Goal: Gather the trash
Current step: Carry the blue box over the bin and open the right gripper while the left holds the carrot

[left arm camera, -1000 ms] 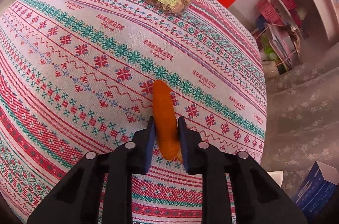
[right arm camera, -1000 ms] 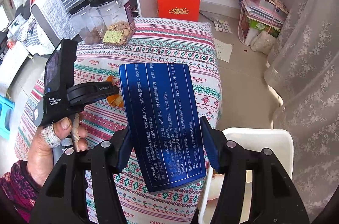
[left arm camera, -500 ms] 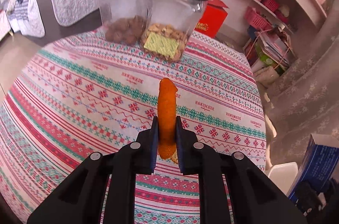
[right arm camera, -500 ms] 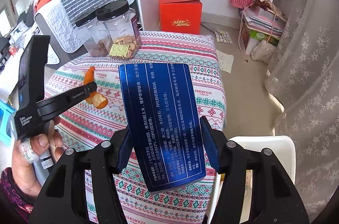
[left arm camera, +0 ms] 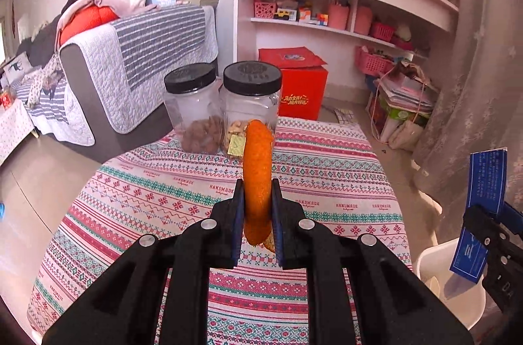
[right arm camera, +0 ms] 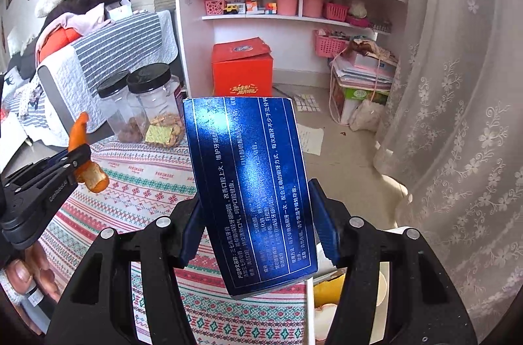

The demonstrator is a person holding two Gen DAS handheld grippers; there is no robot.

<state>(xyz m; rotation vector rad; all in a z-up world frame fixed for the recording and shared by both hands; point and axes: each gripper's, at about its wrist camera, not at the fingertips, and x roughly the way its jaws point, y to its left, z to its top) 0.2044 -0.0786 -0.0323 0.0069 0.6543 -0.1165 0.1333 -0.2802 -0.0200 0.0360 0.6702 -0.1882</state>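
My left gripper (left arm camera: 256, 193) is shut on a long strip of orange peel (left arm camera: 257, 178) and holds it upright, well above the patterned table (left arm camera: 163, 207). The peel also shows in the right wrist view (right arm camera: 85, 155), at the left. My right gripper (right arm camera: 258, 216) is shut on a blue cardboard box (right arm camera: 251, 188) with white print, held near the table's right edge. That box shows at the far right of the left wrist view (left arm camera: 480, 214), above a white bin (left arm camera: 457, 286). The bin (right arm camera: 389, 276) holds some peel scraps.
Two clear jars with black lids (left arm camera: 225, 109) stand at the table's far edge. A red box (left arm camera: 300, 83) sits on the floor by white shelves (left arm camera: 343, 28). A sofa with blankets (left arm camera: 130, 51) is at the left, a lace curtain (right arm camera: 457, 116) at the right.
My left gripper has lifted the orange peel off the tablecloth and risen high above the table. My right gripper has kept the blue box and tilted up a little.
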